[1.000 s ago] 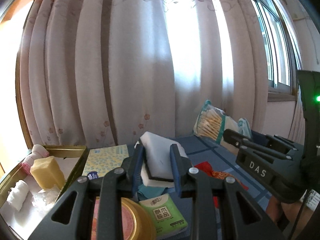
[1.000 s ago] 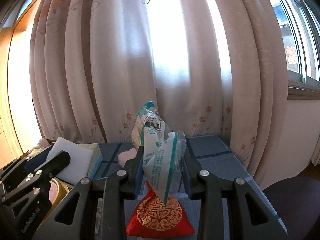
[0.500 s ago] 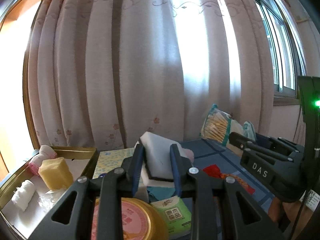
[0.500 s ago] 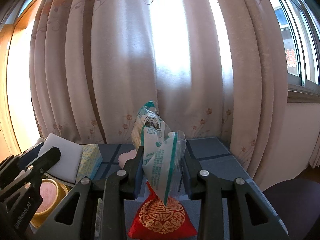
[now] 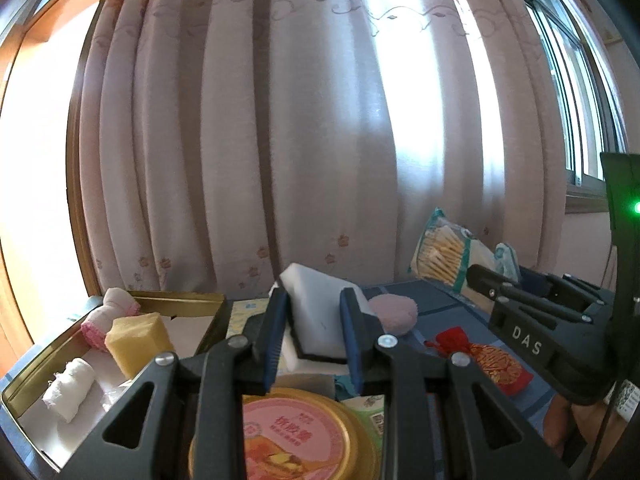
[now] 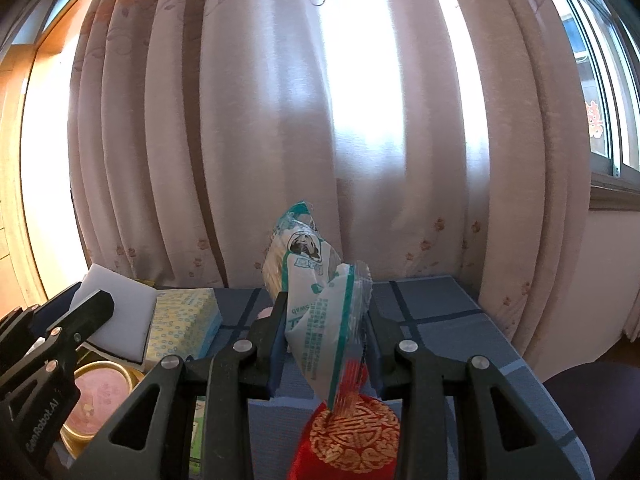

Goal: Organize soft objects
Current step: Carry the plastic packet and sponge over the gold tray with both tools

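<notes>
The left tongs [image 5: 316,332] point forward and slightly down, their blue-padded jaws nearly parallel and clamped on a white sponge [image 5: 316,312] held up off the table. The right tongs [image 6: 326,332] point the same way, jaws set a little wider and pressed against both sides of a swab bag [image 6: 320,300] that stands up between them. Each pair shows at the edge of the other's view, side by side and apart.
</notes>
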The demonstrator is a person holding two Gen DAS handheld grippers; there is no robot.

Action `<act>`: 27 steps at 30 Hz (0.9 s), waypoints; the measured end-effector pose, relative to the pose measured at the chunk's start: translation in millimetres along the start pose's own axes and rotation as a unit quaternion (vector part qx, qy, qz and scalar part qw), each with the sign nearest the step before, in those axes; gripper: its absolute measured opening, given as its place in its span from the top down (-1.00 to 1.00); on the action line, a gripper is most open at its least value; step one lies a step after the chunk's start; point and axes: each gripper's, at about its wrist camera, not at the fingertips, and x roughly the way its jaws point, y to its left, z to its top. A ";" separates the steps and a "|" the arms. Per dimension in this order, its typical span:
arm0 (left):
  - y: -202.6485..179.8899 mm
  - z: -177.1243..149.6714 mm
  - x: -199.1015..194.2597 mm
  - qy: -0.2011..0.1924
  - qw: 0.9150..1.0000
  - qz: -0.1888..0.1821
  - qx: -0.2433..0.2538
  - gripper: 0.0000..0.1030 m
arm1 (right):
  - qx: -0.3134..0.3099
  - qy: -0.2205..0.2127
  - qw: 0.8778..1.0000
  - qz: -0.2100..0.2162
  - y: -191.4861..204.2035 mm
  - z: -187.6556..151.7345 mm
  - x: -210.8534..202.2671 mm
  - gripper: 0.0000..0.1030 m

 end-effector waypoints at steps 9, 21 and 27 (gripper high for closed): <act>16.5 -1.6 -3.6 0.001 1.000 0.011 -0.012 0.50 | -0.019 -0.001 1.000 0.005 19.7 -1.7 2.2 0.31; 34.8 -3.8 -10.8 -0.002 1.000 0.021 -0.022 0.50 | -0.026 -0.001 1.000 0.009 37.0 -2.8 5.2 0.31; 45.4 -4.4 -12.1 0.000 0.999 0.028 -0.033 0.50 | -0.029 0.001 0.999 0.017 47.7 -4.0 7.5 0.31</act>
